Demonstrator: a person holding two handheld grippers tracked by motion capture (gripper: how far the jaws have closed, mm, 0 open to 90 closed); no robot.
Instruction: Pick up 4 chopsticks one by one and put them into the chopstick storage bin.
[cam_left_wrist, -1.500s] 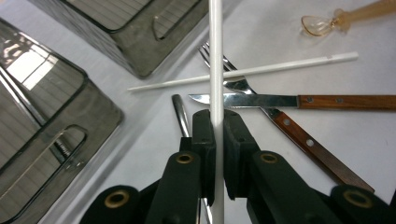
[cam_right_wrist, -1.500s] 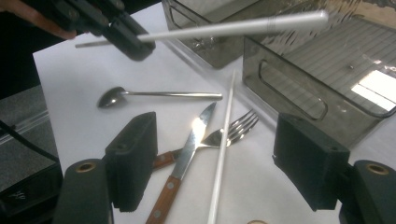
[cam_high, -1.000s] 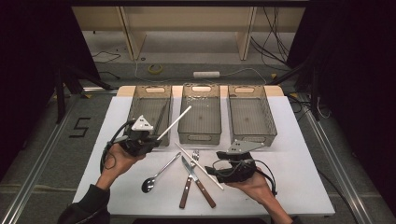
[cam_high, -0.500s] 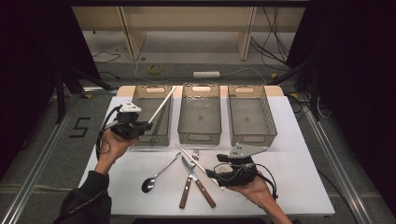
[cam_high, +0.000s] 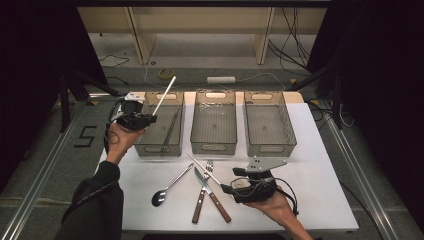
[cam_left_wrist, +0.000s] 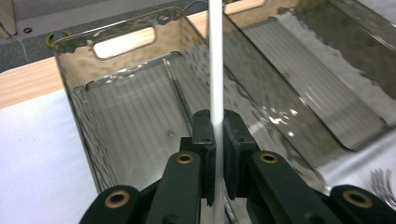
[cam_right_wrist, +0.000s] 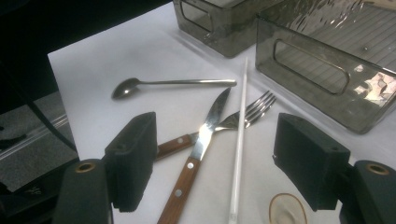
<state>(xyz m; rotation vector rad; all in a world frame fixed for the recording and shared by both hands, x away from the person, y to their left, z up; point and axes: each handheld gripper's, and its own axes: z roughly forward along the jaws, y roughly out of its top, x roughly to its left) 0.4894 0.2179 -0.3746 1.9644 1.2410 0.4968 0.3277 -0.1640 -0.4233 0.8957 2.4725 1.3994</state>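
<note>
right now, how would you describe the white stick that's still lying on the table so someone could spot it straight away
Start at the white table with three grey bins along its far edge, and go to the cutlery in front of the middle bin. The stick lies there across the fork, beside the knife. It is thin, plain white and straight, unlike the metal pieces around it, and nothing grips it, whereas its twin is clamped in the left tool.

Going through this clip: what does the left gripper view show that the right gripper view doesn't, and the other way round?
Left gripper view: the left gripper shut on an upright white chopstick, above a grey bin with a thin stick already lying in it.

Right gripper view: the right gripper open over a spoon, a wooden-handled knife and a loose chopstick on the table.

Shared: grey bins, the white table top and the fork.
</note>
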